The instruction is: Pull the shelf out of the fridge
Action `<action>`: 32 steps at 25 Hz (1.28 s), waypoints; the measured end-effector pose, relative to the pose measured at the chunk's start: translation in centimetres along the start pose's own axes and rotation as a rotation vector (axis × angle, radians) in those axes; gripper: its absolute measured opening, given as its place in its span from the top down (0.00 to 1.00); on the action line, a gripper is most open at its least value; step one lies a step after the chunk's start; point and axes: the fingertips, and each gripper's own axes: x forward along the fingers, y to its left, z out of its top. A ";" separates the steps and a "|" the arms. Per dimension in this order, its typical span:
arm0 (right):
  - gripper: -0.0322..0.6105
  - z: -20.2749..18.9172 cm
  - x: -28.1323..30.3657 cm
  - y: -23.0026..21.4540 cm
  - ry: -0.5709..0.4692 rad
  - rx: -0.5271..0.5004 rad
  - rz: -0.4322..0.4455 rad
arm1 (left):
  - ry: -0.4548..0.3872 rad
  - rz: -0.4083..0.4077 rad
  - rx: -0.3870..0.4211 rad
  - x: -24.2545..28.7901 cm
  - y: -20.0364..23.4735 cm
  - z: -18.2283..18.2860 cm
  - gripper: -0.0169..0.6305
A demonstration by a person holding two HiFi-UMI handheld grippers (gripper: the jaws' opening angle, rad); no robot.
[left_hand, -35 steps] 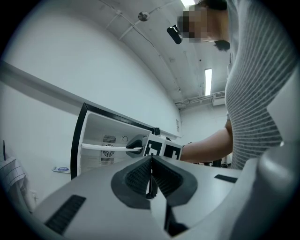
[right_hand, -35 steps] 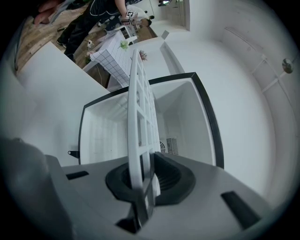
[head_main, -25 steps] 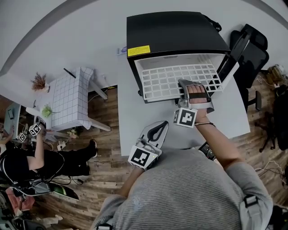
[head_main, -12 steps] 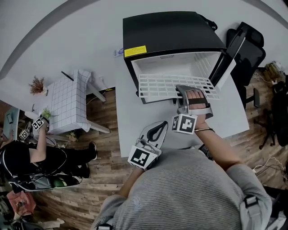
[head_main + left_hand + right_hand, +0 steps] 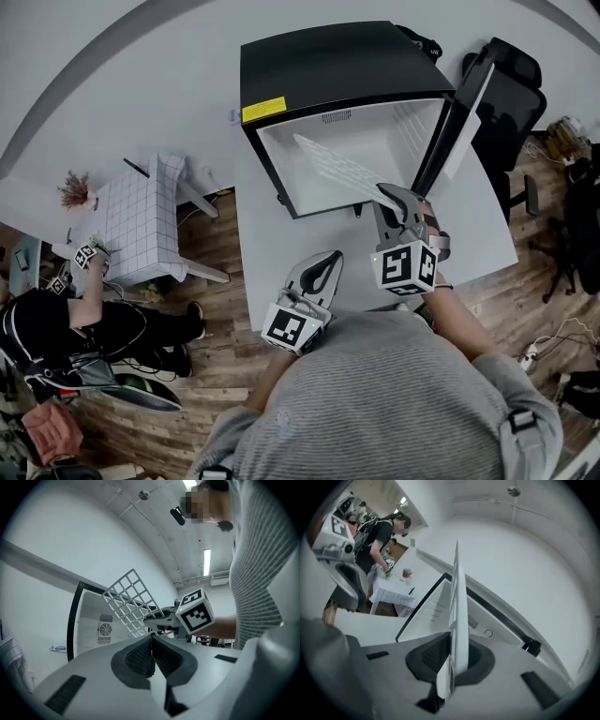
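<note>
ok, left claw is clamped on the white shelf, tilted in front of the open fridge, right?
No, it's the right claw clamped on the white shelf, tilted in front of the open fridge; the right gripper view shows it. Left claw is shut, empty.

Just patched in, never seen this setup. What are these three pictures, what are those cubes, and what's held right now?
No robot here: a person holds a two-jaw gripper in each hand; the patterned cubes are parts of those grippers. The head view looks down from the person's head; each gripper view looks along that gripper's own jaws. A black fridge stands on a white table, its door open. The right gripper is clamped on the white wire shelf, which is turned on edge in front of the fridge opening. The left gripper is shut and empty, over the table.
</note>
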 end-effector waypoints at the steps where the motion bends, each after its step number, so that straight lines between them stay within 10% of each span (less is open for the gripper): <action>1: 0.90 0.3 -0.5 -0.6 -0.024 0.066 0.011 | -0.003 -0.004 0.001 0.1 -0.2 0.1 0.95; 14: 0.90 3.1 -7.3 -10.7 -0.315 0.555 -0.010 | 0.012 -0.059 -0.001 2.8 -2.6 -0.2 0.95; 32: 0.90 4.7 -6.3 -18.9 -0.494 0.646 0.127 | 0.019 0.022 0.003 11.3 -2.0 1.8 0.95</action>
